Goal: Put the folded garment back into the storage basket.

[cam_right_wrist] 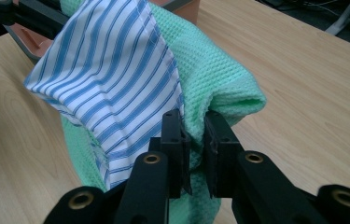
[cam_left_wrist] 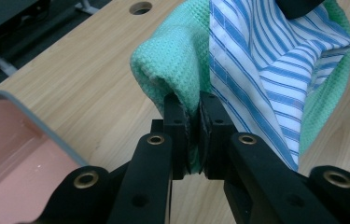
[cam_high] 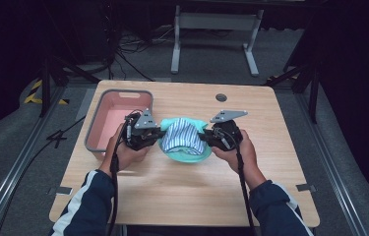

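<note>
A green waffle cloth [cam_high: 186,155] lies bunched at the table's middle with a blue-and-white striped cloth [cam_high: 182,137] on top of it. My left gripper [cam_high: 158,135] pinches the left edge of the green cloth [cam_left_wrist: 175,65], jaws shut on the fabric beside the striped cloth [cam_left_wrist: 266,60]. My right gripper [cam_high: 207,137] pinches the opposite edge of the green cloth [cam_right_wrist: 214,74], the striped cloth [cam_right_wrist: 112,70] draped to its left. In each gripper view, the gripper [cam_left_wrist: 195,121] and the gripper [cam_right_wrist: 194,135] hold a fold of green fabric raised off the wood.
A grey bin with a pink inside [cam_high: 104,105] stands at the table's left, just behind my left hand. A round cable hole [cam_high: 221,97] sits at the back of the table [cam_high: 182,191]. A metal frame stands on the floor beyond.
</note>
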Demonstrator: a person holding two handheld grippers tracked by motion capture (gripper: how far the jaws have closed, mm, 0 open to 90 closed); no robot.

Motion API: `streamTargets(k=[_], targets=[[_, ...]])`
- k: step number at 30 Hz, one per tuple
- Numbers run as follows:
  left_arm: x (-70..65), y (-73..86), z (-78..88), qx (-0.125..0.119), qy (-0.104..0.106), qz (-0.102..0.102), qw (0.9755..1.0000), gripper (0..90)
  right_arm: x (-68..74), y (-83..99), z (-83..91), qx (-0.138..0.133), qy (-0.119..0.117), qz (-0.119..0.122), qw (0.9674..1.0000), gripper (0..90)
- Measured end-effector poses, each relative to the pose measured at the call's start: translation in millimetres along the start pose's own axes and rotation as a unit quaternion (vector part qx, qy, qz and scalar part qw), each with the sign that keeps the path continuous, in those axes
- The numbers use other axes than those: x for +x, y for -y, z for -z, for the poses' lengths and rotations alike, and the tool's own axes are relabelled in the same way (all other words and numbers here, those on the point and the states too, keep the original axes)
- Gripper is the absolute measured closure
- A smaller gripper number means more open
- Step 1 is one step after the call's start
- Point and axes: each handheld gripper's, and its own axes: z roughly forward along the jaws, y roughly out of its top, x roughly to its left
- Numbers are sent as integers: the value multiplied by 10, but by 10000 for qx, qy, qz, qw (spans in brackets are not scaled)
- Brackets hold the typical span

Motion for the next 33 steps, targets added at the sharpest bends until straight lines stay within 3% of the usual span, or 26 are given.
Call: streamTargets(k=[14,25,33], targets=[[304,200,278,-32,-237,351,9991,830,209,-343,-288,-21,-210,176,9996,797],[518,322,533,-124,-539,552,9969,830,373,-616,-486,-102,-379,232,9990,797],[630,397,621,-205,-676,701,9950,830,464,-783,-610,-57,-384,336,9987,797]])
